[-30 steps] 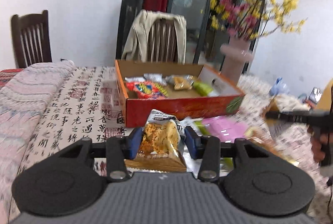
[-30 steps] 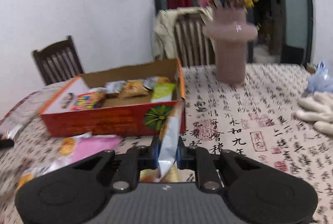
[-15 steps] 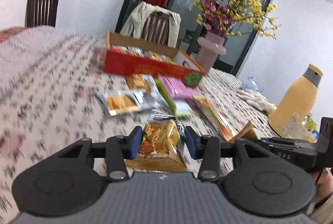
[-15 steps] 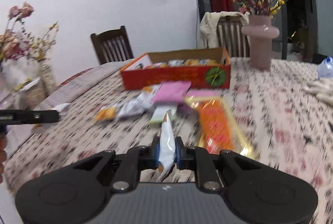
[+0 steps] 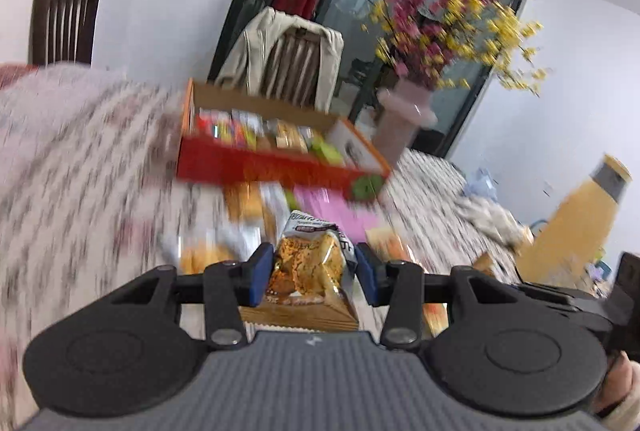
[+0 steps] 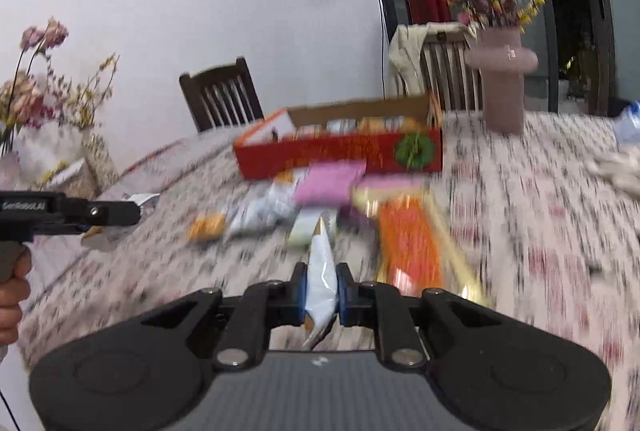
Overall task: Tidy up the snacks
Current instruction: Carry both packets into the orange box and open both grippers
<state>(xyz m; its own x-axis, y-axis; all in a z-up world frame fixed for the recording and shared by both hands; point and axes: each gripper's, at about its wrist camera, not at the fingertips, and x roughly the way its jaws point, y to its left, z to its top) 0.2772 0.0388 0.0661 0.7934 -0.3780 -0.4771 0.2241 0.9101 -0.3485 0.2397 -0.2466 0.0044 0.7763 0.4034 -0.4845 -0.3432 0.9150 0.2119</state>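
- The orange snack packet (image 5: 306, 267) sat pinched between the blue pads of my left claw (image 5: 312, 273), held by its flanks above the sealed bottom seam, off the table.
- It looked light and puffy; I judged the film slippery and the contents brittle, so a firm squeeze risked crushing them. The flat seam seemed the safer place to hold.
- My right claw (image 6: 322, 297) was clamped on a white and blue packet (image 6: 320, 283), gripped edge-on across its thin width, also clear of the table.
- That one looked limp and crinkly, likely to swing or slide out if the pinch loosened.
- Loose packets lay on the patterned cloth of the table (image 6: 540, 231) ahead of both claws: a pink packet (image 6: 330, 179), a long orange packet (image 6: 408, 247) and smaller ones, all blurred.
- Beyond them, toward the far edge of the table, stood the red cardboard box (image 6: 340, 151), open-topped, with snacks already inside.
- A pink vase (image 6: 502, 83) of flowers stood just beside the box, toward the far right corner.
- I judged both packets were bound for the box.
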